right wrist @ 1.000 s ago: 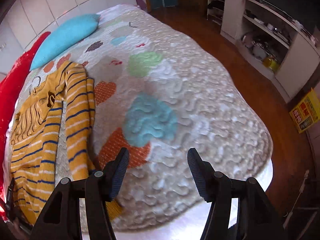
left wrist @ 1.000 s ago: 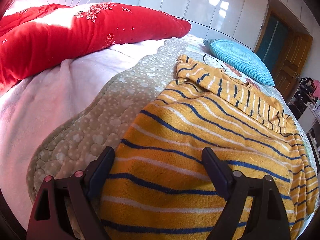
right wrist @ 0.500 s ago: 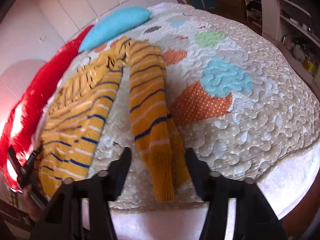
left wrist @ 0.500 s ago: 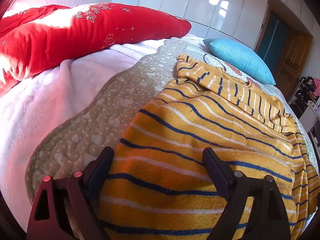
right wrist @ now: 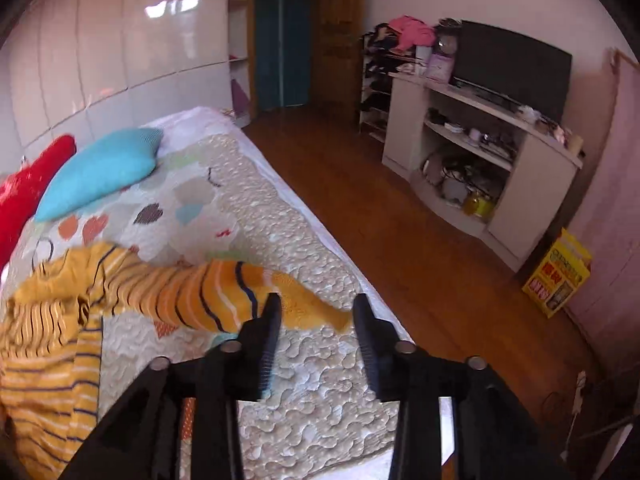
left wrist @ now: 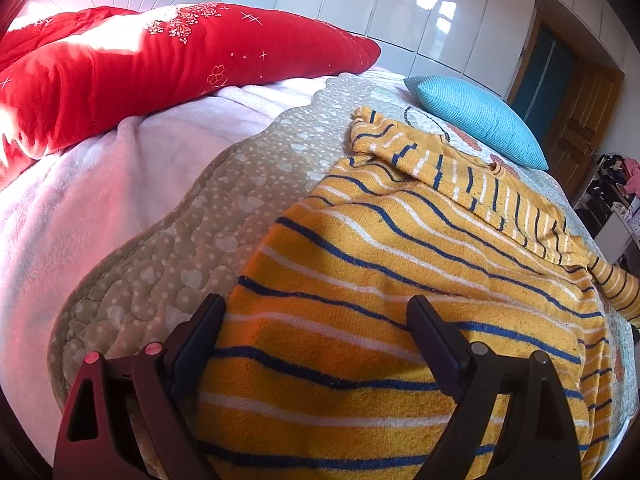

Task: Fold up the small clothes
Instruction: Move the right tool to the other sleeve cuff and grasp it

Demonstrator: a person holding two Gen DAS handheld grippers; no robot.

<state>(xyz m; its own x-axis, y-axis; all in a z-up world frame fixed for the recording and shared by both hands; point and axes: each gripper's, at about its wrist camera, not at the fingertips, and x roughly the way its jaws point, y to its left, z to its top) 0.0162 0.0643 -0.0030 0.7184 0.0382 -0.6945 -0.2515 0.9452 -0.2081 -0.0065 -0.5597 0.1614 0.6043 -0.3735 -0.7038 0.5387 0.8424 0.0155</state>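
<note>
Swung up toward the TV stand [right wrist: 480, 148], the right tool [right wrist: 316, 306] hangs spread over the sleeve [right wrist: 240, 292] of the striped sweater [left wrist: 400, 280] on the bed [left wrist: 180, 240]; left tool [left wrist: 316, 312] gapes above its hem

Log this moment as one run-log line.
left gripper: open, over striped sweater hem | right gripper: open, at sleeve cuff | sweater on quilt, unfolded
</note>
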